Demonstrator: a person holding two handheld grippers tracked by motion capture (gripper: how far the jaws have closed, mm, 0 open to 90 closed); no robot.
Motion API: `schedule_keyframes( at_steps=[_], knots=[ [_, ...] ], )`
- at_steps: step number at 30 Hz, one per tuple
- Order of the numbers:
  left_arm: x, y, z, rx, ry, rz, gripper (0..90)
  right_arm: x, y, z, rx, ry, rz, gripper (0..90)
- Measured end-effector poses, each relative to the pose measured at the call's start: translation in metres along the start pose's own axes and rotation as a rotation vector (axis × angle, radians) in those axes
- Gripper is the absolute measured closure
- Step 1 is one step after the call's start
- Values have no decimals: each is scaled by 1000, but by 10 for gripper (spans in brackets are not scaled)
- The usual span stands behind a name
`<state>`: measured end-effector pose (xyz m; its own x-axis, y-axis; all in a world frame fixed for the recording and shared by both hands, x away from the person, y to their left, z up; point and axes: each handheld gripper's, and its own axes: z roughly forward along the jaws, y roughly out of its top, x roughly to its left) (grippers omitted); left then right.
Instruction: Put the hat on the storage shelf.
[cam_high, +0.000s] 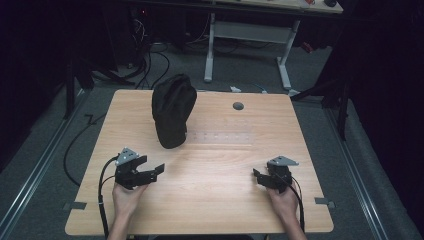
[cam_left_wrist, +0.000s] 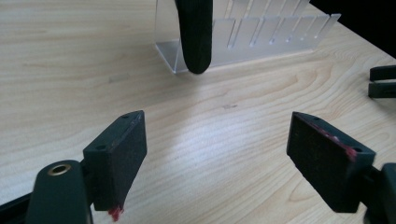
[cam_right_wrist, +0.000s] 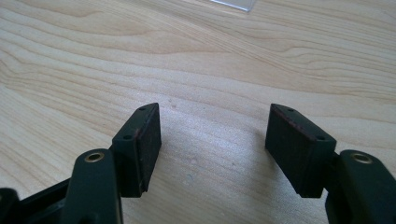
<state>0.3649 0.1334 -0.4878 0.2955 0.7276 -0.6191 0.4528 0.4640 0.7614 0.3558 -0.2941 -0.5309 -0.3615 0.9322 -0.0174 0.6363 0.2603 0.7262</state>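
Observation:
A black cap (cam_high: 173, 110) stands upright at the back left of the wooden table (cam_high: 215, 205), set on a clear plastic slotted rack (cam_high: 220, 137). In the left gripper view its dark brim (cam_left_wrist: 195, 32) hangs over the rack's near end (cam_left_wrist: 261, 42). My left gripper (cam_high: 152, 166) is held low at the front left, pointing toward the middle, jaws open and nothing between them (cam_left_wrist: 217, 135). At the front right my right gripper (cam_high: 256, 175) rests near the table, open over bare wood (cam_right_wrist: 215, 126). Its jaw tips also show at the left gripper view's right edge (cam_left_wrist: 383, 80).
A grey round grommet (cam_high: 238, 106) sits in the tabletop behind the rack. Beyond the table stands a desk on white legs (cam_high: 247, 45), with black cables (cam_high: 150, 70) on the floor. Dark curtains close both sides.

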Motion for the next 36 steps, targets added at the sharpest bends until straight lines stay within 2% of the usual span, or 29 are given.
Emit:
schedule_keyframes(
  at_steps=[8,17,22,26,32,34,36],
  knots=[
    [8,-15,2,22,26,4,209,0,0,0,0,0,0,363],
    [15,-32,8,50,69,40,212,0,0,0,0,0,0,362],
    [20,-39,12,66,98,39,214,0,0,0,0,0,-1,362],
    [22,-46,16,84,123,77,214,0,0,0,0,0,1,362],
    [22,-50,19,71,145,119,217,0,0,0,0,0,-1,362],
    [21,-53,20,75,160,162,216,0,0,0,0,0,-1,362],
    [18,-59,22,81,183,223,213,0,0,0,0,0,0,362]
  ],
)
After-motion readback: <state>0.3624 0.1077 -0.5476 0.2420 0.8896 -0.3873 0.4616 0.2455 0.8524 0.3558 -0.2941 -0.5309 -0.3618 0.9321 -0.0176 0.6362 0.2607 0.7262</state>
